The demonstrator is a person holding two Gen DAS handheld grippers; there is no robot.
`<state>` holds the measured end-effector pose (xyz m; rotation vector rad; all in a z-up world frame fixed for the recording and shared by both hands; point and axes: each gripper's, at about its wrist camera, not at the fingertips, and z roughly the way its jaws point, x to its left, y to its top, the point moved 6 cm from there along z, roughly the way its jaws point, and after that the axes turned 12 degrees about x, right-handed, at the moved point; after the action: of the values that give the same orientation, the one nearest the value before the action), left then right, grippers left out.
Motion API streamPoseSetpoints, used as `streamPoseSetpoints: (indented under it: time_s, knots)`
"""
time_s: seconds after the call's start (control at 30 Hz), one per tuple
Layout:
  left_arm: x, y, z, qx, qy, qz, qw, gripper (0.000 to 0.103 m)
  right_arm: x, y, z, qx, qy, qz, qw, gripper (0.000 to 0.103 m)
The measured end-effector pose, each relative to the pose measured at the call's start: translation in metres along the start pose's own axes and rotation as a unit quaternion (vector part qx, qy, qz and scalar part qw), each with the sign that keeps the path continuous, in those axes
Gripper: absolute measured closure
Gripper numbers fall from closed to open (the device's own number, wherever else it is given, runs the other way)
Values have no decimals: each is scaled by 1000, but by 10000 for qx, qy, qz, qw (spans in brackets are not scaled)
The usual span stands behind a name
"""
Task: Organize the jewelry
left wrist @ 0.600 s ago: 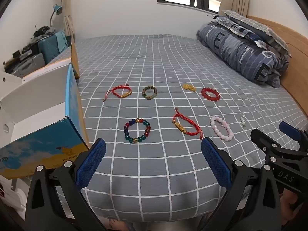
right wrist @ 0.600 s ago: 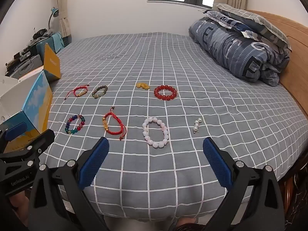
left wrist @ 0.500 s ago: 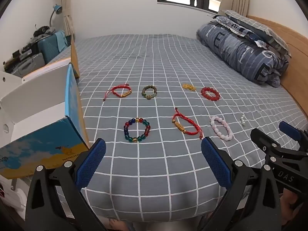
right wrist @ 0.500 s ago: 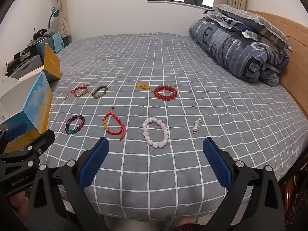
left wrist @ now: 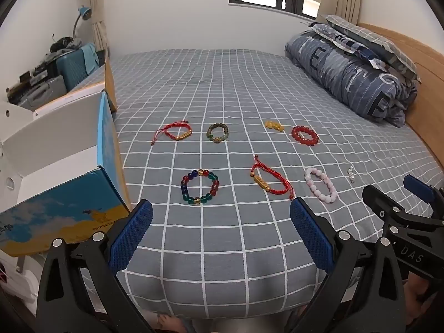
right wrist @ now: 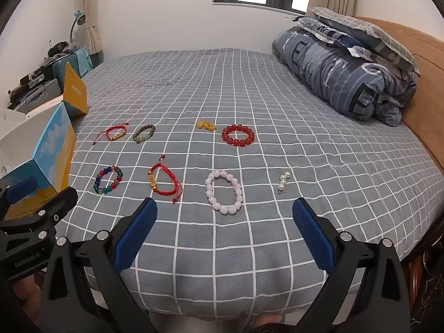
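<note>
Your left gripper (left wrist: 220,222) and right gripper (right wrist: 224,222) hover spread and empty at the bed's (left wrist: 222,249) near edge; eight jewelry pieces lie in two rows ahead. The red cord bracelet (right wrist: 163,181) could snag on a fingertip, and the soft sheet may bunch under the pearl pin (right wrist: 283,182).

Grey white-checked bedsheet (right wrist: 249,83), red bead bracelet (right wrist: 238,135), pink bead bracelet (right wrist: 224,192).

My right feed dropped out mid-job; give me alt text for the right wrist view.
The open right gripper hovers over the near edge of a grey checked bed, holding nothing. Eight jewelry pieces lie in two rows ahead, the pink bead bracelet nearest. The left gripper and an open box sit at left.
</note>
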<state>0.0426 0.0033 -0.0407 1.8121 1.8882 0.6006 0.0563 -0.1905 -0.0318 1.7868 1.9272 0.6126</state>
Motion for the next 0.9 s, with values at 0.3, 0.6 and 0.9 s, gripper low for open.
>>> streamPoseSetpoints:
  time_s: [0.3, 0.6, 0.9]
  knots:
    - [-1, 0, -2, 18, 63, 23, 10000, 6, 0, 0, -1, -6, -6, -8, 10000, 9]
    - [-2, 0, 0, 5, 102, 28, 9999, 6, 1, 0, -1, -18, -5, -12, 10000, 9]
    - [-2, 0, -2, -15, 124, 64, 9999, 6, 1, 0, -1, -22, -5, 1, 10000, 9]
